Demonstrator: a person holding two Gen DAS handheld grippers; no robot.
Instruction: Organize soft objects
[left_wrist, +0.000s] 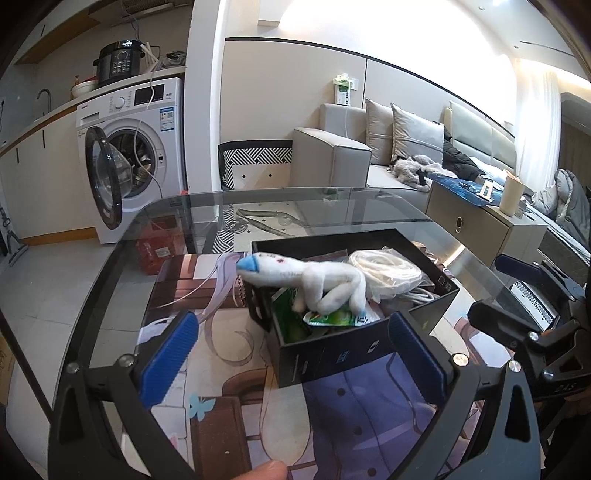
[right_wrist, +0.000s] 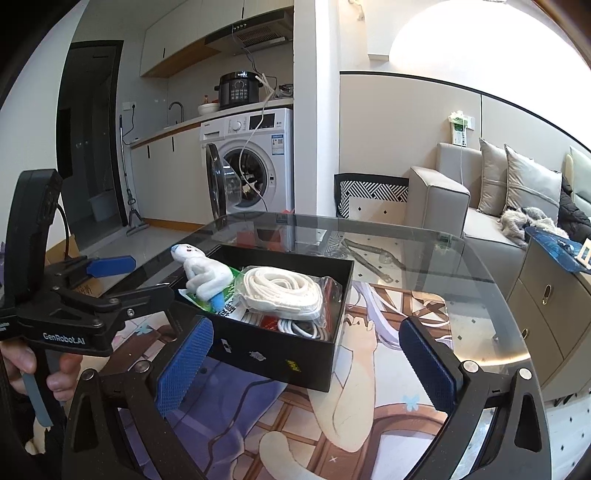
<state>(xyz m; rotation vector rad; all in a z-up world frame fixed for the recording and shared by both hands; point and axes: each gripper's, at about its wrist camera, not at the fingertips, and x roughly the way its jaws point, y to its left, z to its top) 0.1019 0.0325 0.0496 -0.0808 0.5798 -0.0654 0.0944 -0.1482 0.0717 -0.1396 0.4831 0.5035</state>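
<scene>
A black open box (left_wrist: 332, 356) (right_wrist: 280, 354) stands on the glass table. A white plush toy (left_wrist: 314, 277) (right_wrist: 203, 273) with a blue snout lies over the box's rim, its head poking outside. Beside it inside are a bagged coil of white cord (left_wrist: 384, 266) (right_wrist: 284, 295), a green packet (left_wrist: 332, 317) and loose white cables (right_wrist: 295, 326). My left gripper (left_wrist: 295, 354) (right_wrist: 136, 280) is open, and the box's near corner sits between its blue pads. My right gripper (right_wrist: 306, 365) (left_wrist: 498, 288) is open too, just in front of the box's near wall, holding nothing.
The glass table (left_wrist: 207, 206) (right_wrist: 424, 236) has a printed mat (left_wrist: 351, 424) under it and a rounded far edge. A washing machine (left_wrist: 140, 147) with its door open, a grey sofa (left_wrist: 332, 158) and a low cabinet (left_wrist: 472, 225) stand beyond. A hand (right_wrist: 55, 376) grips the left handle.
</scene>
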